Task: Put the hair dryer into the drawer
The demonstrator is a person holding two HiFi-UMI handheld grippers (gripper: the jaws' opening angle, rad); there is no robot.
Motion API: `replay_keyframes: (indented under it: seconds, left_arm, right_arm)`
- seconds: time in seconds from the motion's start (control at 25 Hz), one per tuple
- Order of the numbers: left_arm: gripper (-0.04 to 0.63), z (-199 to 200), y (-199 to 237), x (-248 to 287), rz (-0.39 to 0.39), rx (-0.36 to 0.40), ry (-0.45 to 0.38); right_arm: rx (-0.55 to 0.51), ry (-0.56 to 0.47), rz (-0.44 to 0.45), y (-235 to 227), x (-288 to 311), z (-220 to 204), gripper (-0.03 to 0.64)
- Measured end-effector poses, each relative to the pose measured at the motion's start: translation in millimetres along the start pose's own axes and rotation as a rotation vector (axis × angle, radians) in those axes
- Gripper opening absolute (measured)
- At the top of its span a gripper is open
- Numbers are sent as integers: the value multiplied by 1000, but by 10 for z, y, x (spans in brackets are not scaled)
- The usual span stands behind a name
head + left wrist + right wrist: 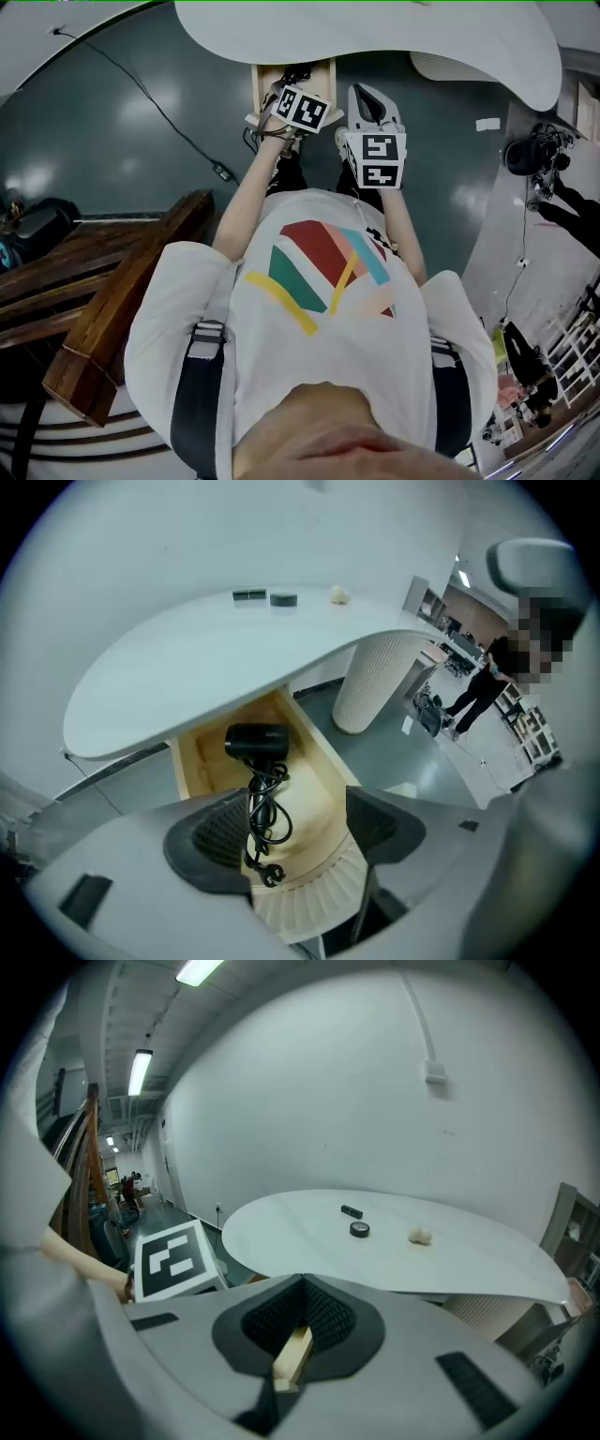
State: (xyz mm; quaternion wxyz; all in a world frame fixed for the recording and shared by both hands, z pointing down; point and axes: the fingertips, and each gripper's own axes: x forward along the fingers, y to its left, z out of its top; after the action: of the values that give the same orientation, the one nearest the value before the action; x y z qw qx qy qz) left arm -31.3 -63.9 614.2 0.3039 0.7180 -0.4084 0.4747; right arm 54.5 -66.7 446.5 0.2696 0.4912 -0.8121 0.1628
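Gaping L jaws: left gripper is wide open w/ nothing between the pads. It hangs over the drawer's near end, touching nothing.
R jaws: right gripper has its pads together on a pale wood strip. Prob. that's the drawer's rim, but little of it shows.
Dryer: black plastic hair dryer lies inside the pale wooden open drawer, toward the back, just under the table's edge.
Axis: barrel lies crosswise. Handle + black looped cord run along the drawer's length toward the L jaws, plug end nearest them.
Direction: dryer sits ahead of & below the L jaws. In the head view L is right over the drawer and R just beside it, so L is nearer.
Surround: curved white tabletop overhangs the drawer's back. Ribbed white pedestal stands to the right on the grey floor.
Stage: placement looks done. What's left, I'd judge, is pushing the drawer shut. The plug near the front could snag.
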Motion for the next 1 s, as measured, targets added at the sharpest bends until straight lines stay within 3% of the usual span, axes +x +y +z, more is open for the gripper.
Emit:
replay_keyframes:
  seconds: [0.28,0.48,0.72,1.0]
  left_arm:
    - [331,484,-58,-629,-83,-139,-183]
    - [330,915,-23,-1183,-102,-180,-326]
    - [316,1435,127,-2045,-116,-239,-623]
    - [212,1726,301,-2854,27,-222,-854]
  right_arm:
    - [-26,-88,21,-21,-24,403,11]
    - [-52,-157,31,-23,-126,762,11]
    - [-68,-260,51,49,-319,1290,11]
    - [-75,-393,66,35,-554,1767,11]
